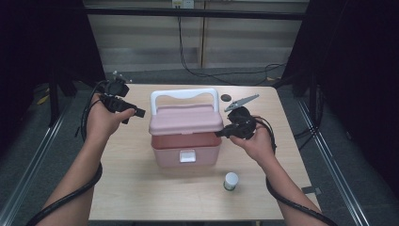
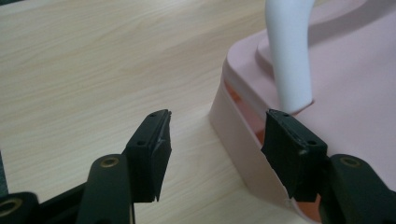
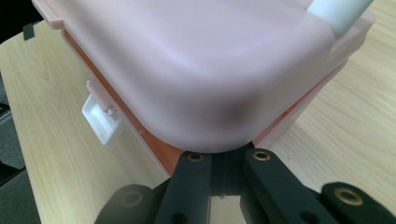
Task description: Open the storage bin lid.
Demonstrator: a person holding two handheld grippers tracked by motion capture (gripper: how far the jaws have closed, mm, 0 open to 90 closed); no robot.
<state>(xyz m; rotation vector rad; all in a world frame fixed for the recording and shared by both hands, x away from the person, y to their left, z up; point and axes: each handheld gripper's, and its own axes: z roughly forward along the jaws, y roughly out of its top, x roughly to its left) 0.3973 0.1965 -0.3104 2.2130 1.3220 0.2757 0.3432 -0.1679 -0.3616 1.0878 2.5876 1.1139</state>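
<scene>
Two claws on the pink box [image 1: 186, 136]: my right claw [image 1: 220, 134] is pinched shut under its raised lid [image 1: 186, 118]. My left claw [image 2: 212, 149] gapes empty beside the white handle [image 2: 289, 51]; bottle [image 1: 230, 181] waits near my right claw.

Even overhead light on the table [image 1: 141, 188], dark surroundings; close-up views soft, slightly blurred.

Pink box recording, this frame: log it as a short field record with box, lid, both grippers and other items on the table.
box: pink storage box mid-table, white handle upright
lid: pink lid raised at the front, white latch hanging loose
right gripper: right gripper at the lid's right corner, jaws shut under its edge
left gripper: left gripper beside the box's left side, jaws open, nothing between them
other: white-capped bottle in front of the box; dark round object behind it
</scene>
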